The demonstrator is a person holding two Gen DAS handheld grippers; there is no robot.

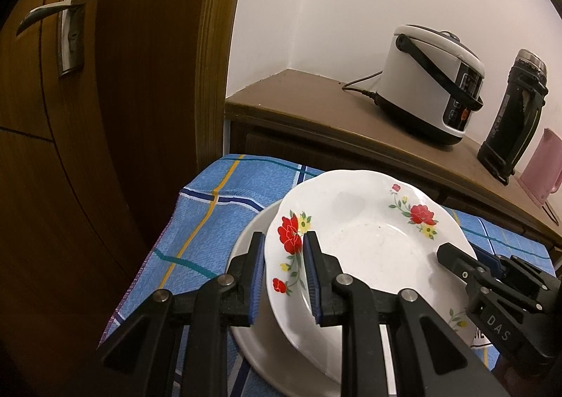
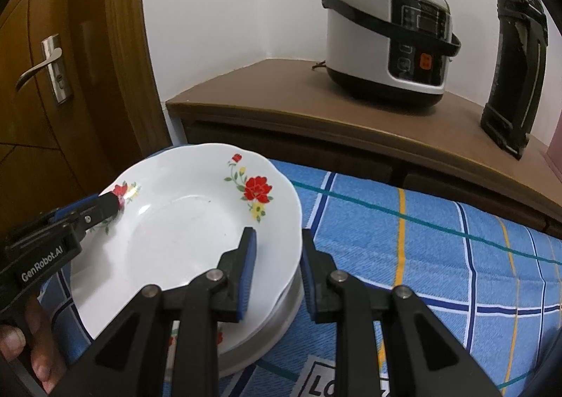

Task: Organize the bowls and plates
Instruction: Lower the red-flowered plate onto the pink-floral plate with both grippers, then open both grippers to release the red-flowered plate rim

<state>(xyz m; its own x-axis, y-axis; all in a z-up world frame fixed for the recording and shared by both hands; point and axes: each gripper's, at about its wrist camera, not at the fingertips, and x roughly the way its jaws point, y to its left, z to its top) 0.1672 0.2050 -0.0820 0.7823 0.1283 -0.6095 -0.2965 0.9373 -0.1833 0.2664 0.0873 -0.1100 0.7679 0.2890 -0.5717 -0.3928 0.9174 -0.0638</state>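
Left wrist view shows the left gripper clamped on the flowered plate's rim, above a plain plate on the blue cloth. Right wrist view alone shows the right gripper fingers clamped on the opposite rim, before the rice cooker.

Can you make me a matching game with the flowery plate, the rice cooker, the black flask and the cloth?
Things:
1. flowery plate
2. rice cooker
3. black flask
4. checked cloth

Descriptions:
A. blue, spread under the dishes
B. white with a black handle, on the brown cabinet
C. tall and dark, right of the cooker
D. pinched at both edges by the left gripper and right gripper

Pairs: 1-D, 2-B, 3-C, 4-A
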